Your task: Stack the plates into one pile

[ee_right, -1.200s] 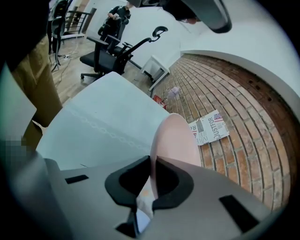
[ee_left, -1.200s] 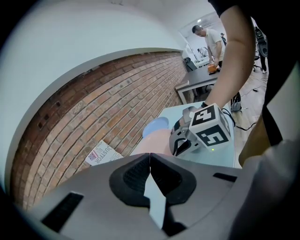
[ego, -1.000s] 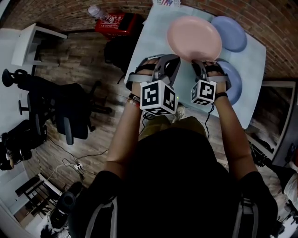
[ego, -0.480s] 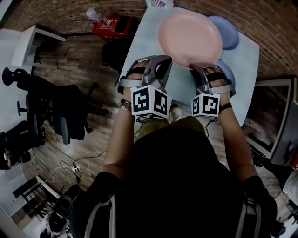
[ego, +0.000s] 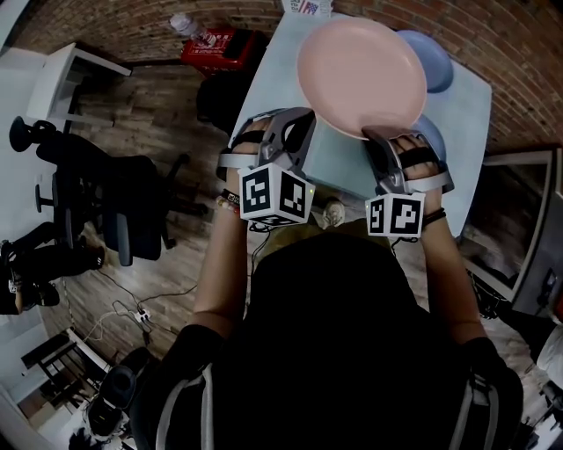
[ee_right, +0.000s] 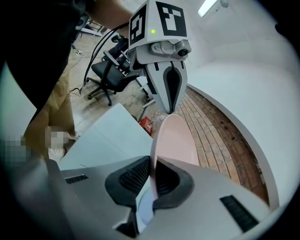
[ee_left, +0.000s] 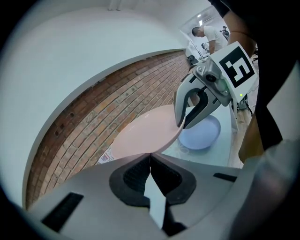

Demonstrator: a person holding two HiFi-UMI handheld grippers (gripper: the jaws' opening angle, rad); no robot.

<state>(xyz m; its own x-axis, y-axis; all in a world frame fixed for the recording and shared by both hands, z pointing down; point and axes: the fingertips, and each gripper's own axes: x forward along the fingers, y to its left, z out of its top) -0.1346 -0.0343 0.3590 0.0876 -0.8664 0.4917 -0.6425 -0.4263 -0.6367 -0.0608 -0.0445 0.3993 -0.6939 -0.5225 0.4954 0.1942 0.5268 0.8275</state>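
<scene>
A pink plate (ego: 361,68) hangs tilted above the pale blue table (ego: 273,88). My right gripper (ego: 376,134) is shut on its near rim, and the rim runs between the pads (ee_right: 152,168). My left gripper (ego: 303,119) is shut with nothing between its pads (ee_left: 150,157); its tips stand at the plate's left edge, contact unclear. One blue plate (ego: 438,68) lies at the far right, partly covered by the pink one. Another blue plate (ego: 429,130) lies under the right gripper and shows in the left gripper view (ee_left: 204,136).
A printed packet (ego: 308,7) lies at the table's far edge. On the wooden floor to the left are a red box with a bottle (ego: 215,44), a black office chair (ego: 114,202) and a white side table (ego: 53,79). A dark unit (ego: 519,228) stands at the right.
The pink plate has risen toward the camera with the right gripper on its rim and now hides more of the far blue plate. Both grippers have drawn back toward the table's near edge.
</scene>
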